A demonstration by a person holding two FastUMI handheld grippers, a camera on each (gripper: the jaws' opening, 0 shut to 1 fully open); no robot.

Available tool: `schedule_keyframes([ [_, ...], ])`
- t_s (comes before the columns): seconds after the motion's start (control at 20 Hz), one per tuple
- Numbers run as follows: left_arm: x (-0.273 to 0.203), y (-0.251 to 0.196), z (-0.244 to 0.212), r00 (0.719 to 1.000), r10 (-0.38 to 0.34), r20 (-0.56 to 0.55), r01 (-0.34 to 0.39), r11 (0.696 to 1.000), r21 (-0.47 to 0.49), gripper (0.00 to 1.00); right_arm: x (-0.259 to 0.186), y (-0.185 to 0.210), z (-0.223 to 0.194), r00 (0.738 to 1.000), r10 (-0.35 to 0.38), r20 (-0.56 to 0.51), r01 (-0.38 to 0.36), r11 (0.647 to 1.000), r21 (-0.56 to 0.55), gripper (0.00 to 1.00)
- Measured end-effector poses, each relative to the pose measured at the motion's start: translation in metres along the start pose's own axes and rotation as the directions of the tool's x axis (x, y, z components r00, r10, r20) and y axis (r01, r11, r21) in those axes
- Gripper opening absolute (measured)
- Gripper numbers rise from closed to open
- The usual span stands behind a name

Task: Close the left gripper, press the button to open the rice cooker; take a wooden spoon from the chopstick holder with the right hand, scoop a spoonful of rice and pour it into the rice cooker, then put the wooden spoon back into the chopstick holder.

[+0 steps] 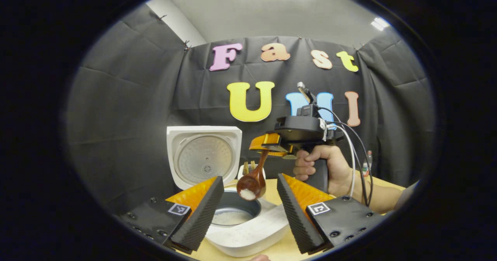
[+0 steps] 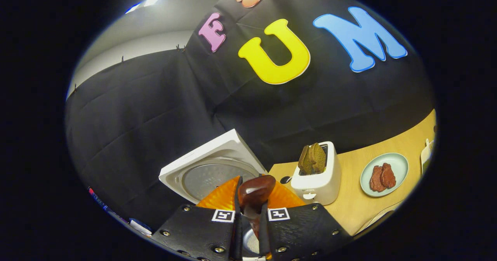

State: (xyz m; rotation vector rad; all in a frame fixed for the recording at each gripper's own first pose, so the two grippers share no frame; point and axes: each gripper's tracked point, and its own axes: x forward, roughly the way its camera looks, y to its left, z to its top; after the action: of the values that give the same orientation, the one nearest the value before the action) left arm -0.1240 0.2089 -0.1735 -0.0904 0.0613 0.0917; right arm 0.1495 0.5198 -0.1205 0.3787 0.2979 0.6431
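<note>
The white rice cooker (image 1: 252, 234) stands open, its lid (image 1: 204, 156) upright. White rice lies in its inner pot (image 1: 233, 214). A brown wooden spoon (image 1: 254, 181) hangs bowl-down just above the pot's far rim with a little rice in its bowl. My right gripper (image 1: 273, 144), held by a hand (image 1: 326, 167), is shut on the spoon's handle. In the right gripper view the handle end (image 2: 254, 193) sticks up between my right gripper (image 2: 251, 214)'s fingers, over the lid (image 2: 209, 171). My left gripper (image 1: 248, 179) is open, its fingers either side of the cooker. The white chopstick holder (image 1: 245, 169) stands behind the spoon.
On the wooden table (image 2: 361, 210), a white toaster (image 2: 316, 175) with brown bread slices stands right of the cooker. A pale plate (image 2: 396, 162) with two pieces of meat lies farther right. A small bottle (image 1: 368, 162) stands by the back wall.
</note>
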Motion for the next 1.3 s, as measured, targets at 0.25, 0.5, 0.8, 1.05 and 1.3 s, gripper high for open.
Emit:
schedule_keyframes([
  [0.25,-0.009,-0.006,-0.003,1.000,-0.012,-0.006,0.012,1.000,-0.001,0.94,0.003,0.015,-0.002,1.000,-0.015,-0.002,0.014,0.991,-0.133,0.17],
  [0.5,-0.010,-0.004,-0.003,1.000,-0.006,-0.003,0.006,1.000,-0.002,0.94,0.005,0.031,-0.005,0.999,-0.023,-0.021,0.018,0.975,-0.224,0.17],
  [0.8,-0.018,0.001,0.000,1.000,0.002,0.009,-0.002,1.000,-0.004,0.94,0.010,0.040,-0.013,0.999,-0.023,-0.049,0.011,0.969,-0.247,0.17],
  [1.05,-0.018,0.002,0.000,1.000,0.002,0.012,-0.002,1.000,-0.005,0.94,0.008,0.053,-0.016,0.999,-0.016,-0.049,0.001,0.957,-0.291,0.17],
  [1.3,-0.021,0.005,-0.001,1.000,0.008,0.013,-0.008,1.000,-0.005,0.94,0.009,0.057,-0.017,0.998,-0.016,-0.054,-0.002,0.948,-0.319,0.17],
])
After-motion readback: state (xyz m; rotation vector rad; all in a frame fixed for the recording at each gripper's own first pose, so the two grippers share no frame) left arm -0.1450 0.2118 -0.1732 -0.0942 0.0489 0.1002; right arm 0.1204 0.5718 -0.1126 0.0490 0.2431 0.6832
